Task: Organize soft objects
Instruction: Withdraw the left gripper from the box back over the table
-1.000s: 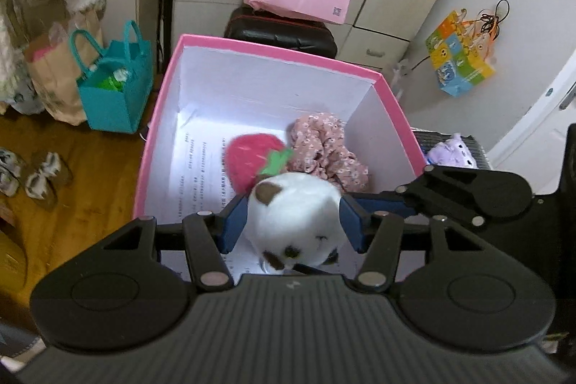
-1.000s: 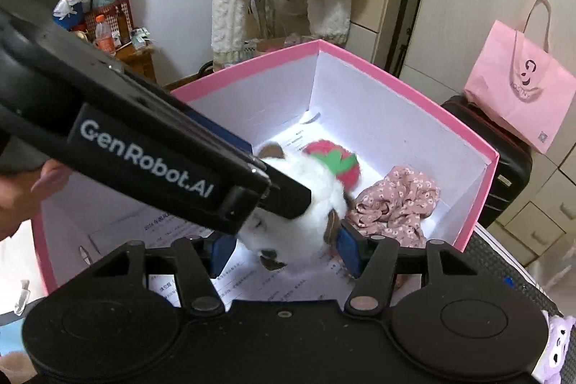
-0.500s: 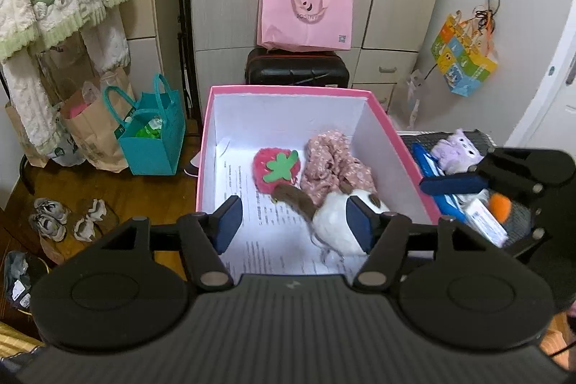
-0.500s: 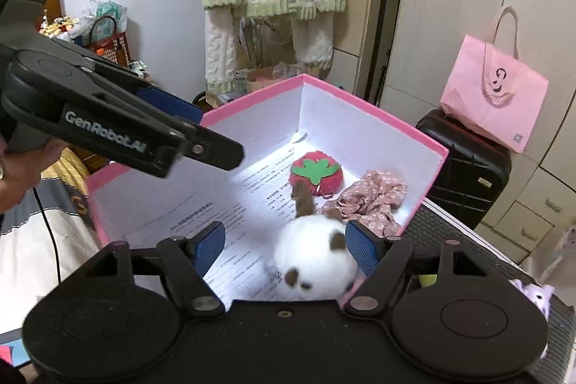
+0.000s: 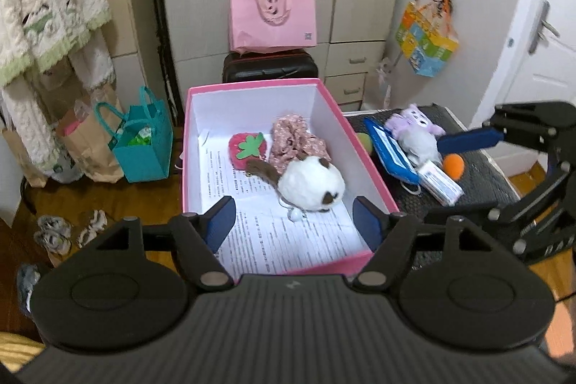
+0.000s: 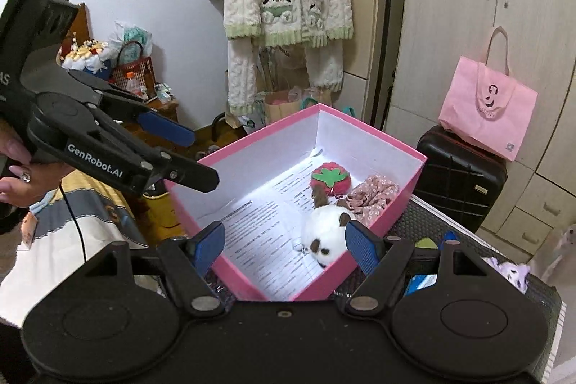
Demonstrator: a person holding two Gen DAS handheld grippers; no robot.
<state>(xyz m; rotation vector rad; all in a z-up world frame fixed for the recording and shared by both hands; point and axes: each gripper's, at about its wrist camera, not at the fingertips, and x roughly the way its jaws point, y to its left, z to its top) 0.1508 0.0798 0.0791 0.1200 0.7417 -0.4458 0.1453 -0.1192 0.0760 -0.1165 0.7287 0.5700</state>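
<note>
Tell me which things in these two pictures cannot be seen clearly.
- Purple plush: right wrist view, mostly behind the right tongs' frame.
- Blue pouch: same view, only a sliver shows.
- Printed sheet in the pink box: text too small.
- Colourful hanging bag: left wrist view, blurred.

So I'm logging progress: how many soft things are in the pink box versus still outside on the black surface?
In the pink box: 3 (white plush, strawberry plush, floral fabric)
Outside: 2 (purple plush, orange ball)
Total: 5

Plush cat (image 5: 309,183) in box (image 5: 363,146), strawberry (image 5: 248,150) and scrunchie (image 5: 293,142) behind it
</note>
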